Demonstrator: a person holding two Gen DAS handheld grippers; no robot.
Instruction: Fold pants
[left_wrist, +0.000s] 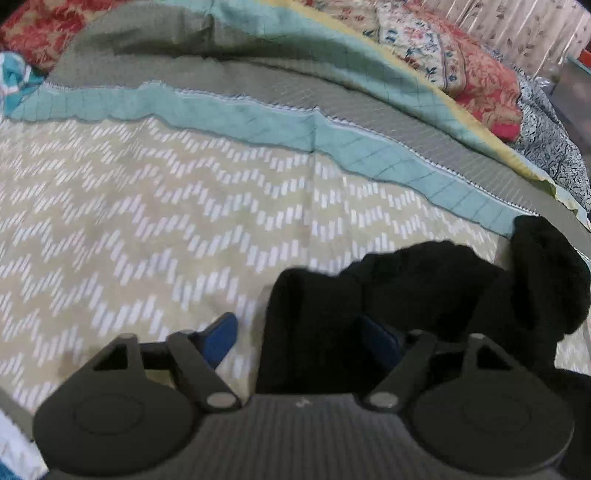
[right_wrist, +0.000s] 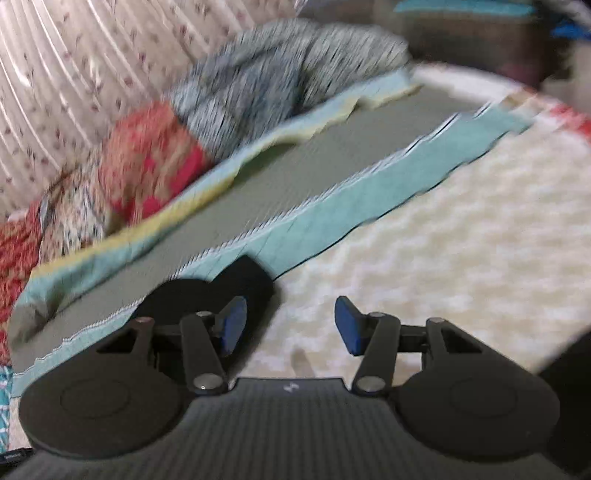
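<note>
Bed (left_wrist: 147, 221) with chevron cover, teal-edged quilt (left_wrist: 240, 114) behind, floral bedding (left_wrist: 461, 70) heaped at the far right. Left gripper (left_wrist: 301, 338) half open, black pants (left_wrist: 424, 291) bunched between its pads and trailing right, apparently not pinched; right gripper (right_wrist: 290, 325) half open over bare cover, holding nothing, a dark fold (right_wrist: 207, 291) just left of it. Risk: both views blur, so a hasty regrasp could take one layer or snag the cover; the bunching hides the edges

Patterned bedspread (left_wrist: 147, 221), floral curtain (right_wrist: 55, 74)

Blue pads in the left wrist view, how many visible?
2. One pad stands clear over the zigzag bedspread, left of the black pants; the other pad sits dark against the pants, partly hidden.
</note>
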